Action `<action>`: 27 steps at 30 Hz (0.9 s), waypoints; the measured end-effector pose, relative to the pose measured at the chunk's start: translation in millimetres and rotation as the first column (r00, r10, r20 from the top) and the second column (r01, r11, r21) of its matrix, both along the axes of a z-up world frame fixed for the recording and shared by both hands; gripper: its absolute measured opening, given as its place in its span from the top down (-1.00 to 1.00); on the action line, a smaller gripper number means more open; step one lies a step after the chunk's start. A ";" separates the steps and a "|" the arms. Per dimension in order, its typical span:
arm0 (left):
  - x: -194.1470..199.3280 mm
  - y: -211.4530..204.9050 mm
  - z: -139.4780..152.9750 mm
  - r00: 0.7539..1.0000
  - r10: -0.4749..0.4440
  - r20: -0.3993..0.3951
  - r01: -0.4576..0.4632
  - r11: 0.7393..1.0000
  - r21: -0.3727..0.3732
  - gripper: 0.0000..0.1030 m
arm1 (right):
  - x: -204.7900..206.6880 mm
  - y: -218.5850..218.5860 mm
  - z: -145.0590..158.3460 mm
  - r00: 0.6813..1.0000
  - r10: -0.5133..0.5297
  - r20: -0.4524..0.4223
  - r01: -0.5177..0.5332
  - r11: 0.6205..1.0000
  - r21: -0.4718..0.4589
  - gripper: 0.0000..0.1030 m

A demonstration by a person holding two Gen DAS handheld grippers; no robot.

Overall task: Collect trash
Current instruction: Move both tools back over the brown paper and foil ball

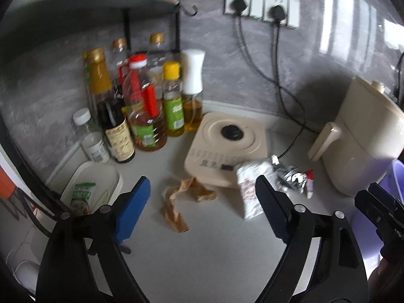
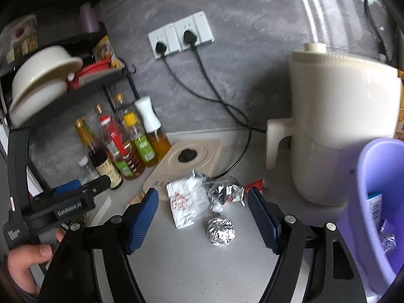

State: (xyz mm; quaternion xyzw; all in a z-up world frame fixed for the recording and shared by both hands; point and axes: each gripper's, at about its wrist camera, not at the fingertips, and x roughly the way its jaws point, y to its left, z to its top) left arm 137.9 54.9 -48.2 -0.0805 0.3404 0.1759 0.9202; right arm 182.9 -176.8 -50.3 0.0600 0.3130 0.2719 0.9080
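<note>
We can read one text for sure: "GenRobot.AI", in white letters on the black body of the left tongs [image 2: 75, 186] at the lower left of the right wrist view. A white label on its black handle below that is too small for us to read. The white wrapper [image 2: 188, 203] on the table carries red print and the bottles [image 1: 144, 116] at centre left of the left wrist view carry coloured labels, but blur keeps us from making out any word.
</note>
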 end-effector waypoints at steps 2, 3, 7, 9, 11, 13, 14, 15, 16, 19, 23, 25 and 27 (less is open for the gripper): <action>-0.5 5.7 -6.6 1.000 0.016 -0.014 -0.016 1.000 -0.008 -0.53 | 1.8 3.4 -6.8 1.000 0.017 -0.014 -0.017 1.000 -0.009 -0.38; -0.5 7.8 -10.2 0.999 0.025 -0.020 -0.025 1.000 -0.012 -0.52 | 3.3 4.8 -10.4 0.999 0.024 -0.021 -0.024 1.000 -0.014 -0.37; 2.7 13.9 -26.9 0.998 0.041 -0.054 -0.043 0.998 -0.040 -0.41 | 16.1 8.3 -26.5 0.998 0.038 -0.059 -0.040 0.999 -0.031 -0.35; 5.6 14.6 -36.8 0.996 0.043 -0.073 -0.047 0.997 -0.053 -0.37 | 22.2 9.6 -33.9 0.996 0.043 -0.077 -0.046 0.998 -0.037 -0.32; 8.5 14.5 -44.9 0.995 0.041 -0.087 -0.047 0.997 -0.068 -0.37 | 27.4 10.9 -40.8 0.994 0.049 -0.095 -0.053 0.998 -0.044 -0.31; 11.9 13.1 -51.1 0.995 0.036 -0.094 -0.043 0.996 -0.077 -0.37 | 32.8 13.3 -48.7 0.992 0.058 -0.109 -0.064 0.997 -0.053 -0.31; 15.0 12.2 -54.9 0.995 0.031 -0.099 -0.039 0.996 -0.080 -0.36 | 35.1 14.3 -51.9 0.991 0.062 -0.114 -0.069 0.996 -0.057 -0.31; 17.5 12.2 -58.0 0.994 0.027 -0.102 -0.035 0.996 -0.084 -0.32 | 37.9 15.4 -55.6 0.990 0.065 -0.121 -0.073 0.995 -0.061 -0.30; 21.4 11.8 -62.0 0.994 0.024 -0.108 -0.033 0.996 -0.088 -0.30 | 39.5 16.0 -58.3 0.990 0.067 -0.126 -0.076 0.995 -0.063 -0.30; 32.1 12.4 -70.7 0.992 0.017 -0.124 -0.029 0.995 -0.098 -0.19 | 44.3 17.7 -65.5 0.987 0.069 -0.143 -0.079 0.995 -0.068 -0.25; 47.1 13.8 -81.1 0.990 0.012 -0.141 -0.026 0.994 -0.103 -0.13 | 46.9 16.6 -74.7 0.986 0.056 -0.159 -0.069 0.995 -0.074 -0.25; 55.0 15.1 -86.4 0.988 0.008 -0.154 -0.024 0.994 -0.103 -0.09 | 48.6 15.3 -80.8 0.983 0.049 -0.174 -0.063 0.995 -0.077 -0.25; 61.6 16.1 -91.1 0.986 0.002 -0.164 -0.020 0.994 -0.105 -0.04 | 50.7 15.1 -85.5 0.982 0.045 -0.184 -0.061 0.995 -0.081 -0.24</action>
